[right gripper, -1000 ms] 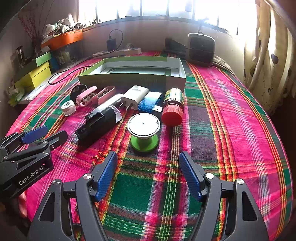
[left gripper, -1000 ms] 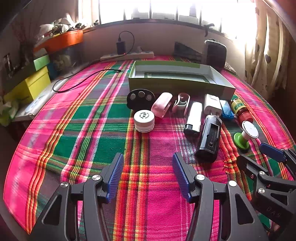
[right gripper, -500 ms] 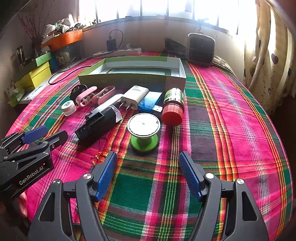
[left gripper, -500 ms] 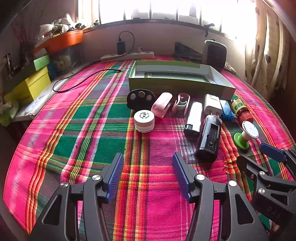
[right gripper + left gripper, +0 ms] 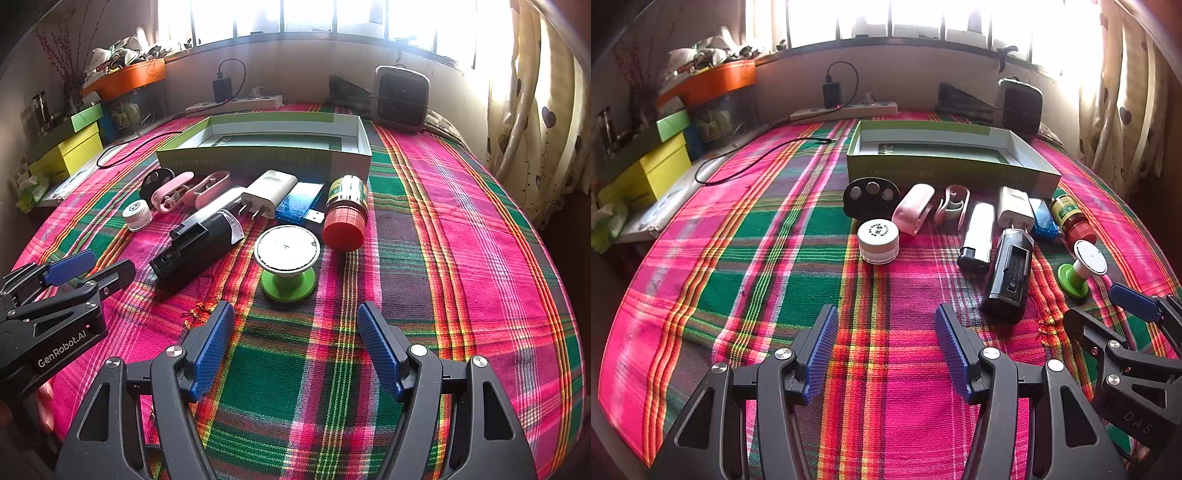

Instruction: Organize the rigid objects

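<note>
An open green box (image 5: 945,170) (image 5: 266,158) stands on the plaid cloth. In front of it lie several small items: a black disc (image 5: 871,197), a white jar (image 5: 878,240) (image 5: 137,214), pink clips (image 5: 914,208), a white lighter (image 5: 979,236), a white charger (image 5: 269,192), a blue USB stick (image 5: 301,203), a red-capped bottle (image 5: 345,214), a black case (image 5: 1008,275) (image 5: 195,247) and a green-and-white spool (image 5: 1080,267) (image 5: 287,258). My left gripper (image 5: 886,350) is open, short of the jar. My right gripper (image 5: 295,347) is open, just short of the spool.
At the back stand a power strip (image 5: 846,109) with a charger and cable, and a small dark heater (image 5: 400,98). Yellow and green boxes (image 5: 646,170) and an orange tray sit left. Curtains (image 5: 535,110) hang right. Bare cloth lies right of the items.
</note>
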Demonstrator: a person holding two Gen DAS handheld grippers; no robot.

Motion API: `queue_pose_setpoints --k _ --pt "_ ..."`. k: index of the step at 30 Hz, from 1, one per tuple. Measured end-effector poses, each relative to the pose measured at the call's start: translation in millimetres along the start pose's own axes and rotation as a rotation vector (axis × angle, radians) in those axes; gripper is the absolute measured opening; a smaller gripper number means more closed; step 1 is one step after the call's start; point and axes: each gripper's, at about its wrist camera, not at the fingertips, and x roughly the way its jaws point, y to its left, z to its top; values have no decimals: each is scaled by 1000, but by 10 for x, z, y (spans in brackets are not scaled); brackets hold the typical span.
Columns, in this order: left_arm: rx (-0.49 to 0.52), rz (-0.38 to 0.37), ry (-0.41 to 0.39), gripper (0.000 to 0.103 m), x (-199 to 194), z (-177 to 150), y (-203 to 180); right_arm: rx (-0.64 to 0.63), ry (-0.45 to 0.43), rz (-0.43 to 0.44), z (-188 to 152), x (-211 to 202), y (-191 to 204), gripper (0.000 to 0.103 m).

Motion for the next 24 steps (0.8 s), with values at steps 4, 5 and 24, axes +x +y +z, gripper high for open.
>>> queue_pose_setpoints --k 4,5,24 --pt "1 -1 0 54 -1 -3 -6 0 0 0 -3 -2 -1 70" --pt "1 -1 0 54 0 3 -2 0 0 0 -3 -2 0 70" --pt "27 -46 27 54 117 139 49 -22 23 19 66 78 -23 70"
